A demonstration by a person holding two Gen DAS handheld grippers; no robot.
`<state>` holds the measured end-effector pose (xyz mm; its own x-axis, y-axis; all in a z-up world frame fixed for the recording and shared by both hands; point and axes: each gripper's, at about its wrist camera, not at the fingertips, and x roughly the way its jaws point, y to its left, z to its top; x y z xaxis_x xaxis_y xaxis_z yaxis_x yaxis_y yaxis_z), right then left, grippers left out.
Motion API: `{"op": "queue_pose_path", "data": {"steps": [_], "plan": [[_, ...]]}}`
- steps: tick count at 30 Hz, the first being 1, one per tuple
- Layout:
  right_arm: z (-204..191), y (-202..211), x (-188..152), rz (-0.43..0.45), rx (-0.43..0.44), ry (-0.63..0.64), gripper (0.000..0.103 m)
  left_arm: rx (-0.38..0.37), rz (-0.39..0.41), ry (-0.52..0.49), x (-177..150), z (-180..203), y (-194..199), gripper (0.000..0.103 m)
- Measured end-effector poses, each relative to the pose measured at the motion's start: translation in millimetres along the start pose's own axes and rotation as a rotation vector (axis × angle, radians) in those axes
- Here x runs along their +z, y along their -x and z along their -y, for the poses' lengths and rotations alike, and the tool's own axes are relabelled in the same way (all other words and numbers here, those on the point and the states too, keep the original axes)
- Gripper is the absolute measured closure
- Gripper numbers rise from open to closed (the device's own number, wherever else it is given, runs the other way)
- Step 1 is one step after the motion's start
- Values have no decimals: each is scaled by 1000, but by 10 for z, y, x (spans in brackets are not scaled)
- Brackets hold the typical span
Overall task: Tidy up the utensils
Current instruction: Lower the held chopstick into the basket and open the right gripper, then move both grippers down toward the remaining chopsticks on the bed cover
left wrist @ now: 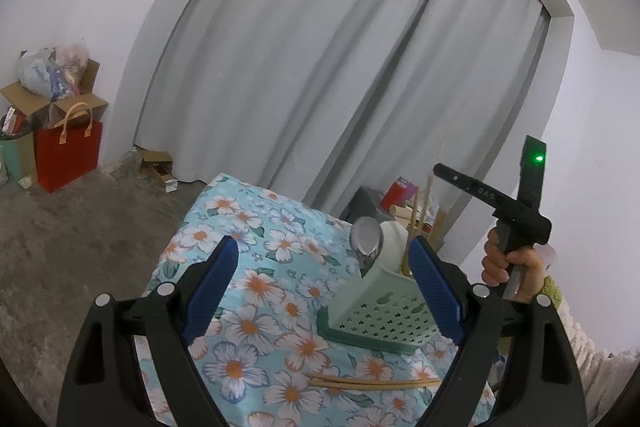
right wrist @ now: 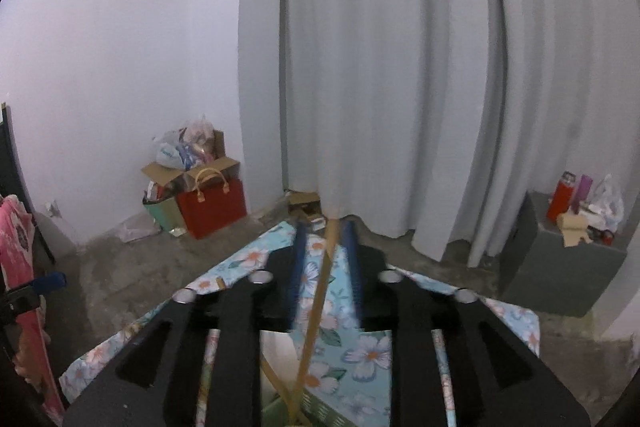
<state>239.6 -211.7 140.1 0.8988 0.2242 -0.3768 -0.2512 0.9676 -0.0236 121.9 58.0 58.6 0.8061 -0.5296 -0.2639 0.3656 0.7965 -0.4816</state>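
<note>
The left tool [left wrist: 320, 279] hangs released over the flowered table [left wrist: 248, 227], beside the green utensil holder [left wrist: 380, 307] with a spoon [left wrist: 366, 239] standing in it; two chopsticks [left wrist: 372, 382] lie nearby. The right tool [right wrist: 325, 227] is unclenched around an upright chopstick [right wrist: 316, 307], pads just off it

Upright chopsticks [left wrist: 416, 223] perhaps crowding holder [left wrist: 384, 311]

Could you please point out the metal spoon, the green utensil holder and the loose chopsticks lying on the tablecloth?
spoon [left wrist: 366, 237], left wrist view, on its shiny bowl.
utensil holder [left wrist: 384, 319], left wrist view, on its perforated front wall.
chopsticks [left wrist: 372, 383], left wrist view, midway along the pair lying on the cloth.
</note>
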Motion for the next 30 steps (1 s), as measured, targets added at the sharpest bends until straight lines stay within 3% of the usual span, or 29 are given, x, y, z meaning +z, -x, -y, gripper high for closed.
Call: {"op": "queue_pose_path", "data": {"steps": [11,19,24,30], "plan": [[167,509,34,98,-7,-82,64,-21,-19,-18,-55,149,-24,18],[51,1074,-398,107,47,-155,56,-23,-66,-4,-143,148,-108,19],[-97,1255,-802,63,73,-194,54,-24,-115,-11,-262,180,-211,18],[-276,923,-1522,-156,15,-258,54,-19,-215,-12,-505,225,-388,19]]}}
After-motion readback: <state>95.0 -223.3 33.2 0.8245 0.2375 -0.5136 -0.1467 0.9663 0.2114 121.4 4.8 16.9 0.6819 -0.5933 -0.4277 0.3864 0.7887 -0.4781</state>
